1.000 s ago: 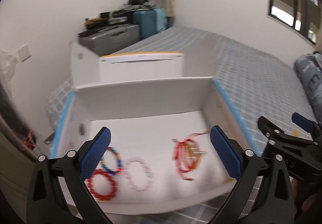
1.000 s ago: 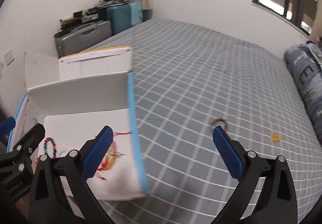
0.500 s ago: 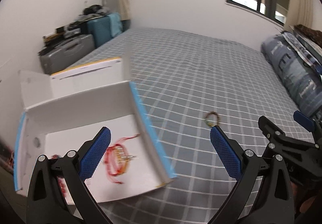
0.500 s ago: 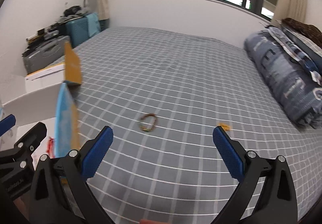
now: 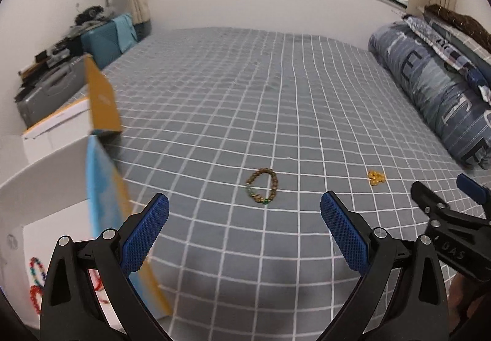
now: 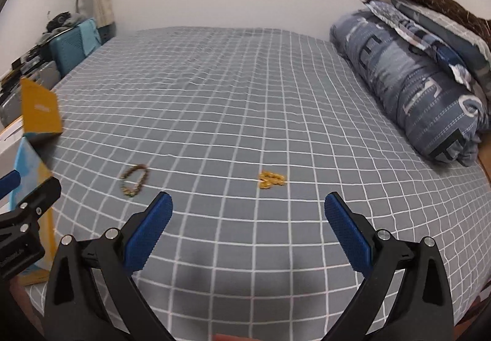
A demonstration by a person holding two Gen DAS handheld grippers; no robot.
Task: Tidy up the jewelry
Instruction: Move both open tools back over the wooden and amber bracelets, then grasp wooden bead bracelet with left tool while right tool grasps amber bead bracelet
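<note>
Both the left claw (image 5: 244, 229) and right claw (image 6: 248, 226) hang released and empty above the bed (image 5: 214, 89), apparently lining up the next pickup: the brown beaded bracelet (image 5: 261, 185) near the bed's front edge, bound for the white box (image 5: 43, 175) at its left corner.

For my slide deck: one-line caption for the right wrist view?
Open right gripper hovers over checked bedsheet, yellow jewelry ahead, beaded bracelet left.

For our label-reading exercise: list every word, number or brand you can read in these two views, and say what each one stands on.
"DAS": white letters on the black body of the right gripper, possibly part of a longer marking.
Large white letters on the rolled blue duvet: wrapped and cut off, no whole word readable.
White mark on the orange box flap: too blurred.
</note>
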